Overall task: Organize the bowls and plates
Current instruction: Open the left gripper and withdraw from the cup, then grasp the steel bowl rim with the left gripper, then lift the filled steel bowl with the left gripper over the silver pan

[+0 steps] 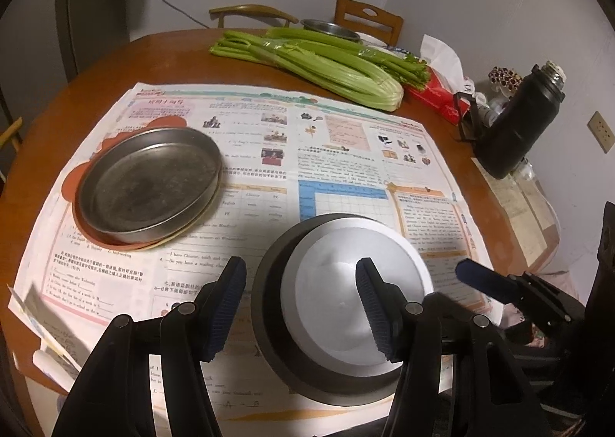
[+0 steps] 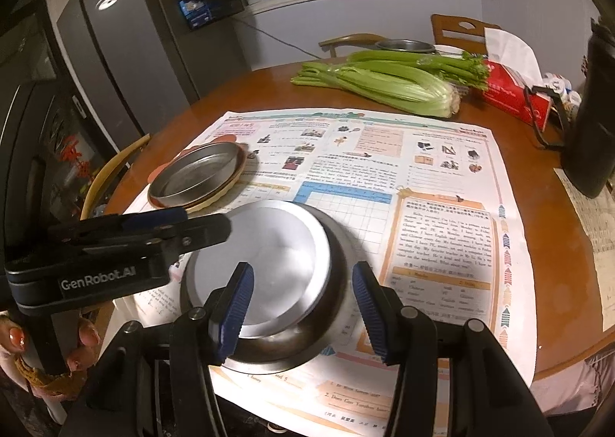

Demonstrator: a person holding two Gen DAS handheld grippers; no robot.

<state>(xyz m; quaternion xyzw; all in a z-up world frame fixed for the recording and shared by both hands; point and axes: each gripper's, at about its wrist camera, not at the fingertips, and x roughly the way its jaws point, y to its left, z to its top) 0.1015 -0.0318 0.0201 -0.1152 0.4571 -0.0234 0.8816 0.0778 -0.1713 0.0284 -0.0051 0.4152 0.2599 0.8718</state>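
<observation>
Table (image 1: 96, 68), round, brown wood, carries a large printed newspaper sheet (image 1: 346, 152) spread across most of its near half. Far side holds a celery bunch (image 1: 326, 64), with a red tissue box (image 1: 438, 97) just beside its cut end and a black flask (image 1: 522, 118) standing upright at the right edge. On the sheet's left part sits a shallow metal plate (image 1: 150, 183), upright, resting on an orange plate (image 1: 96, 233) whose rim shows beneath it. Near edge of the sheet — an upside-down metal bowl (image 1: 346, 306), base facing up, well apart from the stacked plates. Left gripper (image 1: 303, 310) hangs over this bowl with fingers spread; one pad lies over the bowl's base, the other over the paper beside the bowl, and contact cannot be told. Right gripper (image 2: 303, 310) — fingers likewise spread, straddling the bowl's near side, nothing pinched. In the right wrist view the left gripper's fingers reach over the bowl's left rim.
</observation>
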